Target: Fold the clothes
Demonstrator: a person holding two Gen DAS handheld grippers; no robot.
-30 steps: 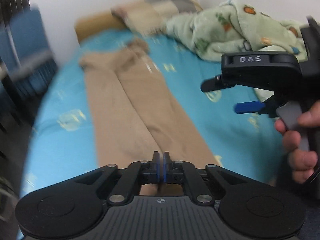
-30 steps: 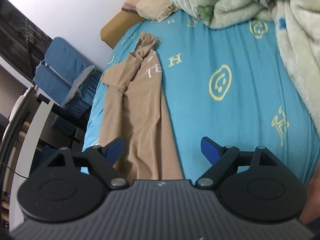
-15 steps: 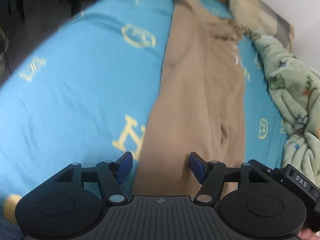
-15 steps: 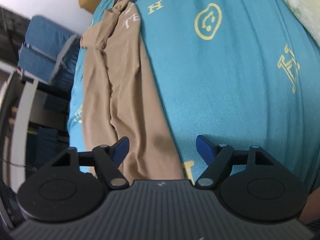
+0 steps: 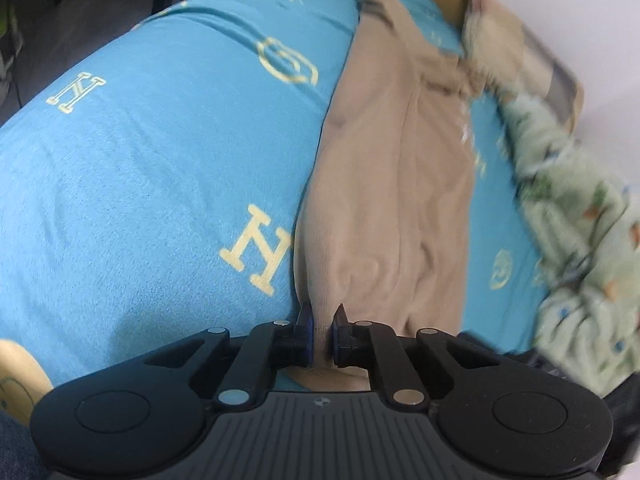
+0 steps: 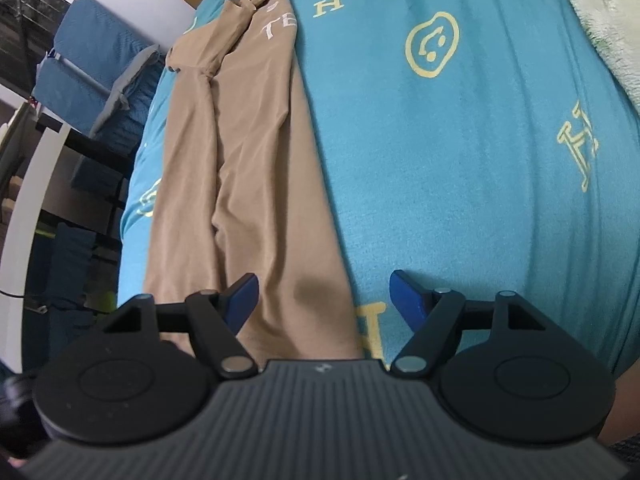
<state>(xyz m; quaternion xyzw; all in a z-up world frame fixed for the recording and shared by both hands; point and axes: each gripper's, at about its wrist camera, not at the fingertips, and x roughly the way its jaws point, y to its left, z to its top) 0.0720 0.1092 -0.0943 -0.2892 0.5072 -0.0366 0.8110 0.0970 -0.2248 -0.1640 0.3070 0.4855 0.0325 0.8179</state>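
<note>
A tan long garment (image 5: 392, 184) lies lengthwise on the blue bed sheet (image 5: 160, 152), folded along its length, its far end bunched near the pillows. My left gripper (image 5: 320, 330) is shut on the near left edge of the garment, cloth pinched between the pads. In the right wrist view the same tan garment (image 6: 248, 152) runs up the left side of the sheet (image 6: 460, 140). My right gripper (image 6: 324, 300) is open low over its near right edge, one fingertip (image 6: 240, 292) over cloth, the other over bare sheet.
A green fleece blanket (image 5: 576, 216) is heaped on the right side of the bed, also at top right in the right wrist view (image 6: 608, 20). Pillows (image 5: 504, 40) lie at the head. Blue chairs (image 6: 92, 72) and a white desk edge (image 6: 28, 184) stand left of the bed.
My left gripper went from open over the garment's near edge to shut on it. My right gripper dropped slightly closer to the garment and stayed open.
</note>
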